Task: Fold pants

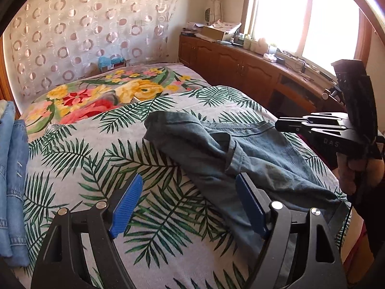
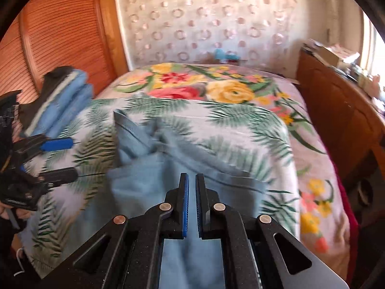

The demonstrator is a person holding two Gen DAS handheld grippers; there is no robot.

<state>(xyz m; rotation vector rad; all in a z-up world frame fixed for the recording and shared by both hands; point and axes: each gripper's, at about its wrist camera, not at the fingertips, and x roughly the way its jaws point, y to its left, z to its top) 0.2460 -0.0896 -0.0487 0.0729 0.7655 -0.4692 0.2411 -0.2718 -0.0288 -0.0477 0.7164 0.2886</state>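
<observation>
Faded blue jeans [image 1: 231, 154] lie crumpled on the palm-leaf bedspread [image 1: 96, 159], also in the right wrist view [image 2: 168, 175]. My left gripper [image 1: 190, 187] is open, its right finger [image 1: 250, 207] resting at the jeans' near edge, its left finger over bare spread. It also shows at the left in the right wrist view [image 2: 69, 156]. My right gripper [image 2: 191, 180] is shut with a thin gap and holds nothing, hovering over the jeans. It shows at the right in the left wrist view [image 1: 279, 124], at the jeans' far edge.
Folded denim clothes [image 1: 13, 180] are stacked at the bed's left edge, also seen in the right wrist view [image 2: 60, 98]. A floral blanket [image 1: 101, 96] covers the bed's far end. A wooden cabinet [image 1: 240, 65] with clutter runs along the right under the window.
</observation>
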